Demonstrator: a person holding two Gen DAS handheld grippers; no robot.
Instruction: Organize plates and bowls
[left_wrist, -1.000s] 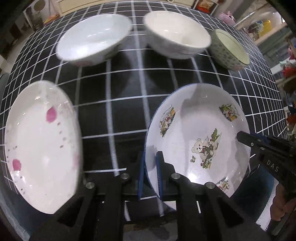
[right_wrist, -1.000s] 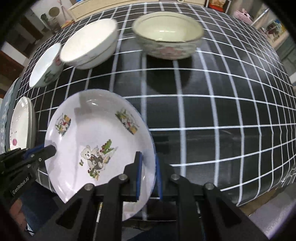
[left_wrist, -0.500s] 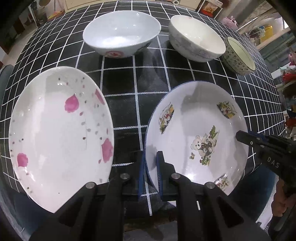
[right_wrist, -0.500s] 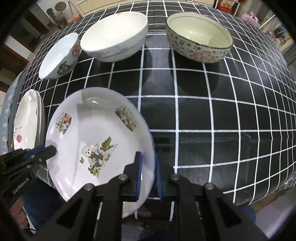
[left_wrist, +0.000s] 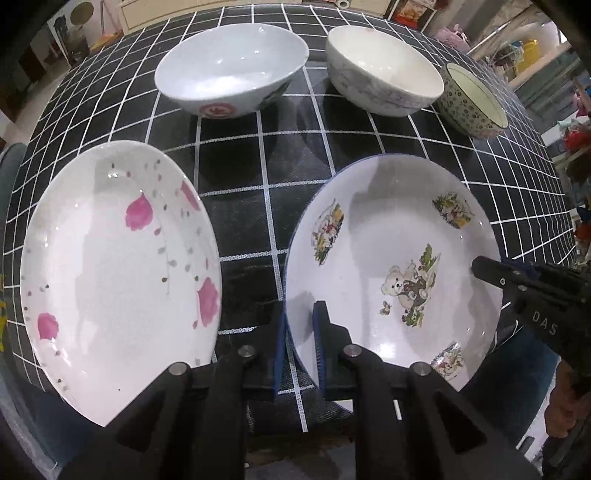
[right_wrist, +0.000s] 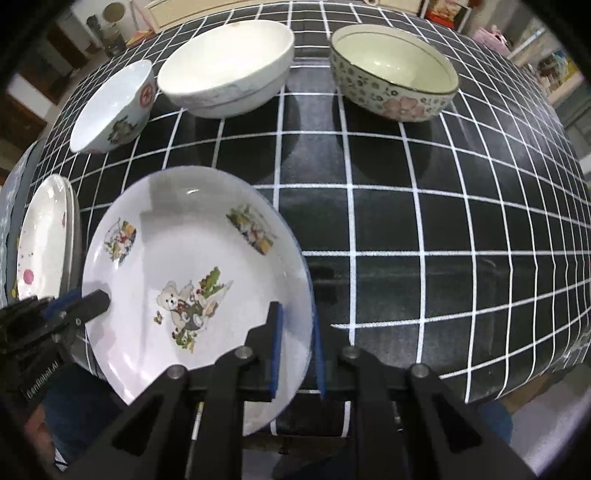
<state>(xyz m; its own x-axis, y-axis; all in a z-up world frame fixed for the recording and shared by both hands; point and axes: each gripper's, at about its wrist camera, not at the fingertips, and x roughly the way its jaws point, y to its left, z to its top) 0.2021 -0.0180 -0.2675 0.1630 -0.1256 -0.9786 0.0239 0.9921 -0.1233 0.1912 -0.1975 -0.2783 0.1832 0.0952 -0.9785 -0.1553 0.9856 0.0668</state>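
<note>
On the left, the pink-flowered plate (left_wrist: 118, 273) lay near the table's front edge, likely the stacking target. Just beside it, the left gripper (left_wrist: 301, 347) and right gripper (right_wrist: 295, 350) each clenched opposite rims of the teddy-bear plate (left_wrist: 391, 266), apparently sharing its weight. Three bowls stood behind on the black checked tablecloth (right_wrist: 424, 229), cluttered shelves beyond.
</note>
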